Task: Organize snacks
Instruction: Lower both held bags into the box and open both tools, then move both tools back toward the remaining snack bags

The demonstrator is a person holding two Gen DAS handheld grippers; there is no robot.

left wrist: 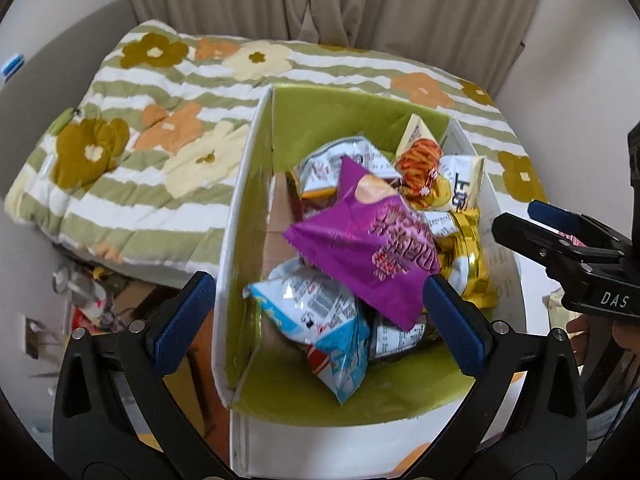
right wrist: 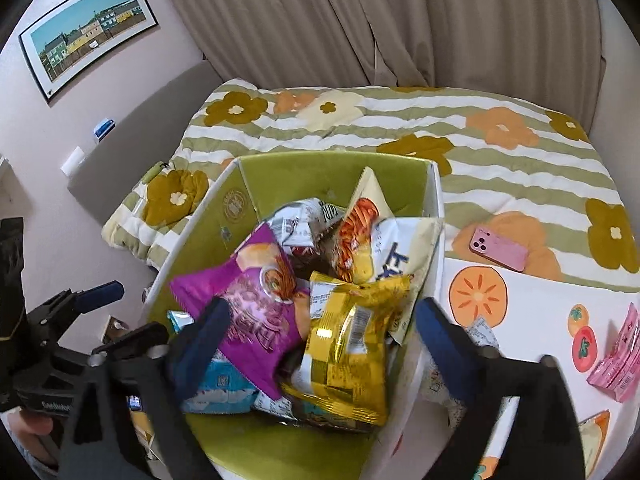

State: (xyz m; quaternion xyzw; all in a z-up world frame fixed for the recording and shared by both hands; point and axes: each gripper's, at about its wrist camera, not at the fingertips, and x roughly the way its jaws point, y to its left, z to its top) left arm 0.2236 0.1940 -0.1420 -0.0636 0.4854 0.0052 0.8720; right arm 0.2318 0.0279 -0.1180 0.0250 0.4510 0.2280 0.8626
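Note:
A white box with a green lining (left wrist: 256,184) (right wrist: 332,172) stands on the bed and holds several snack bags. A purple bag (left wrist: 360,240) (right wrist: 248,292) lies on top, with a yellow bag (left wrist: 468,264) (right wrist: 348,344), a light blue bag (left wrist: 320,328) (right wrist: 220,384) and an orange-and-cream bag (left wrist: 424,168) (right wrist: 360,224) around it. My left gripper (left wrist: 320,328) is open and empty above the box's near end. My right gripper (right wrist: 324,344) is open and empty over the yellow bag; it also shows in the left wrist view (left wrist: 520,216).
A flowered striped quilt (left wrist: 140,140) (right wrist: 480,152) covers the bed. A pink phone (right wrist: 500,248) lies on it right of the box. A white lid with fruit print (right wrist: 520,312) carries pink packets (right wrist: 616,360). Curtains hang behind. Clutter lies on the floor at left (left wrist: 88,296).

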